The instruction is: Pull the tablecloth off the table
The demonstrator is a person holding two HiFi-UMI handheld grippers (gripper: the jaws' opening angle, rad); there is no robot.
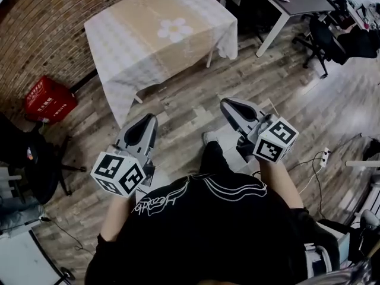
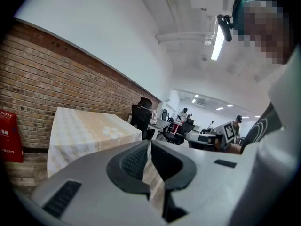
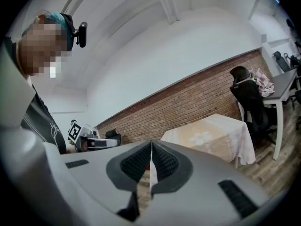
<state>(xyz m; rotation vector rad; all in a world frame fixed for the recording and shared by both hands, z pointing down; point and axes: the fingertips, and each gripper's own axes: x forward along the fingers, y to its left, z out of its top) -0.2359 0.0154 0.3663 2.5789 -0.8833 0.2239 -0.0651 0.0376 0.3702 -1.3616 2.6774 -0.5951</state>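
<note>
A beige and white tablecloth [image 1: 159, 31] with a white flower print covers a small table at the top of the head view, its hem hanging down on all sides. The cloth also shows in the left gripper view [image 2: 89, 132] and the right gripper view [image 3: 212, 137]. My left gripper [image 1: 146, 121] is shut and empty, held above the wooden floor well short of the table's near edge. My right gripper [image 1: 227, 104] is shut too, with nothing in it, level with the left one and to its right. In each gripper view the jaws [image 2: 148, 147] [image 3: 151, 147] meet.
A red crate [image 1: 48, 100] sits by the brick wall [image 1: 35, 34] left of the table. A grey desk [image 1: 300, 2] and black office chairs [image 1: 323, 40] stand at the upper right. A dark chair [image 1: 32, 165] is at the far left. Cables and a power strip [image 1: 324, 156] lie on the floor at right.
</note>
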